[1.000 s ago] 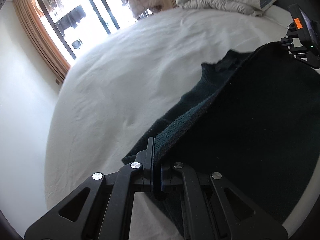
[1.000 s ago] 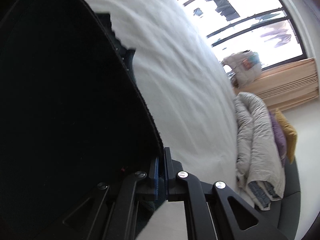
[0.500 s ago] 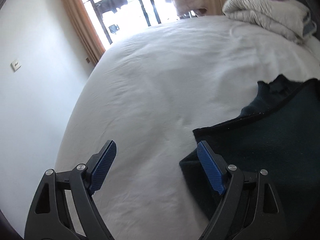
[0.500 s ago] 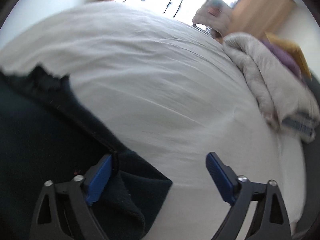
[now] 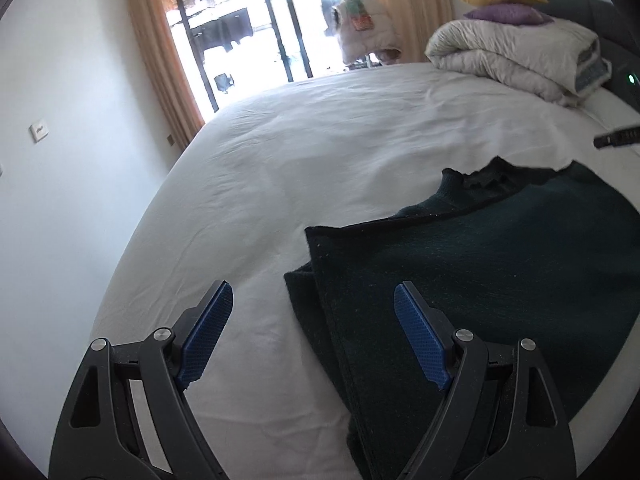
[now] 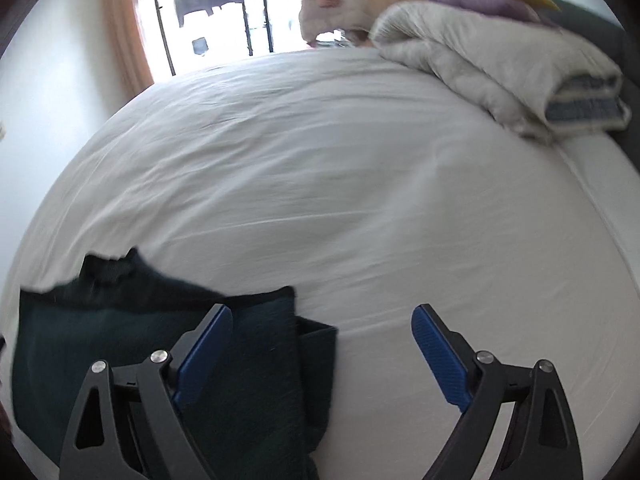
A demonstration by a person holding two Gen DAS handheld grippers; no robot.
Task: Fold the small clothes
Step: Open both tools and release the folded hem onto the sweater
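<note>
Left wrist view: left gripper (image 5: 313,322) has sprung wide after clamping the hem a second ago; nothing between its pads. The dark knit sweater (image 5: 480,280) lies on the white bed sheet (image 5: 320,160), folded edge toward the camera, collar at the far side.

Right wrist view: right gripper (image 6: 322,344) has also let go; its jaws have just eased in slightly but stand wide and empty.

Judgement: fold laid. Next pinch should take both layers at a corner, lifting little so the soft knit does not slide.
</note>
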